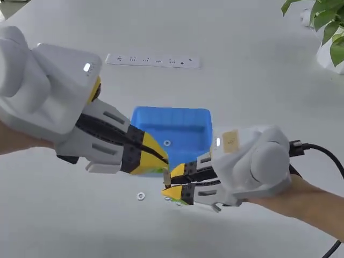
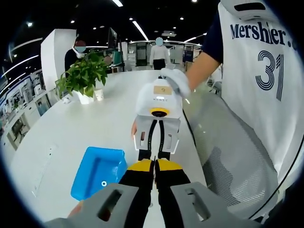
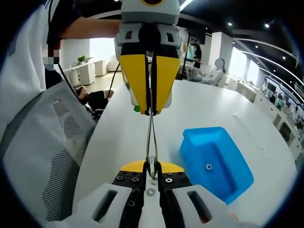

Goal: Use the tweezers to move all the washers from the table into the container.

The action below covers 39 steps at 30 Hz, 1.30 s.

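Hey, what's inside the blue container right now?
One washer lies on the floor of the blue container, and nothing else is visible inside. In the head view the left gripper covers its near left corner.

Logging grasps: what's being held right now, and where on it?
The tweezers: left hand-held gripper clamps one end, right hand-held gripper the other.

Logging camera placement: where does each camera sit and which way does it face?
Head view: on the person's head, looking down at the table, blue container, left gripper, right gripper and a forearm.
Left gripper view: rides the left gripper, facing the right gripper head-on; the person's numbered jersey shows.
Right gripper view: rides the right gripper, facing the left gripper along the tweezers; the person's arm shows.
Shared: both gripper views show the blue container with one washer inside.
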Available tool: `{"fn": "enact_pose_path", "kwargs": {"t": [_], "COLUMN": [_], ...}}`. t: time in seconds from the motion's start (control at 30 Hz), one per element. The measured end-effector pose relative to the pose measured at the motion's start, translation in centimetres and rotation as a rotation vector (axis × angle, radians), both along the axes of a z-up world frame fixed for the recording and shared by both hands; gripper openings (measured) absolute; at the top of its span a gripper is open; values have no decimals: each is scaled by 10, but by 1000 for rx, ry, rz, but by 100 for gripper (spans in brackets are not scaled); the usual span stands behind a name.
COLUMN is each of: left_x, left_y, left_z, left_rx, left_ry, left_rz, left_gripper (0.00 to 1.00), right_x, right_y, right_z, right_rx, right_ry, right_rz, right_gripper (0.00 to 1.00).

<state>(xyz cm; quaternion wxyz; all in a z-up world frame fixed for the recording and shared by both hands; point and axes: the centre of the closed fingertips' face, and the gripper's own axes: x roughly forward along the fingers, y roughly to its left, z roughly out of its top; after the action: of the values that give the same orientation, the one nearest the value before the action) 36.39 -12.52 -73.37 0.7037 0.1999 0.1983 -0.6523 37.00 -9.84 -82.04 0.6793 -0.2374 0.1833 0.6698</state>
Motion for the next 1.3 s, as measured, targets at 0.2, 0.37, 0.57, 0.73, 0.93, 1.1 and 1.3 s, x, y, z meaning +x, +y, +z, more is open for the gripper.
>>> {"fn": "enact_pose_path", "kwargs": {"t": [0.2, 0.37, 0.57, 0.73, 0.93, 1.1, 1.3], "left_x": [6, 14, 27, 37, 46, 58, 76], "left_y": [-1, -1, 0, 3, 5, 6, 8], "left_z": [14, 25, 34, 36, 35, 32, 26], "left_rx": [-4, -7, -13, -14, -10, -13, -15], "left_ry": [-42, -72, -101, -115, -126, -134, -142], "left_rz": [-16, -25, -24, -19, -26, -19, 3], "left_gripper": [5, 5, 5, 5, 5, 5, 5], "right_x": [11, 21, 37, 48, 59, 73, 93], "right_y": [1, 4, 8, 10, 13, 13, 14], "right_z": [15, 27, 36, 39, 37, 36, 29], "right_rx": [13, 16, 25, 37, 39, 36, 37], "right_ry": [-30, -61, -91, -100, -120, -136, -130], "right_rz": [-11, -7, -14, -24, -22, -32, -57], "right_gripper": [10, 10, 10, 10, 10, 10, 10]}}
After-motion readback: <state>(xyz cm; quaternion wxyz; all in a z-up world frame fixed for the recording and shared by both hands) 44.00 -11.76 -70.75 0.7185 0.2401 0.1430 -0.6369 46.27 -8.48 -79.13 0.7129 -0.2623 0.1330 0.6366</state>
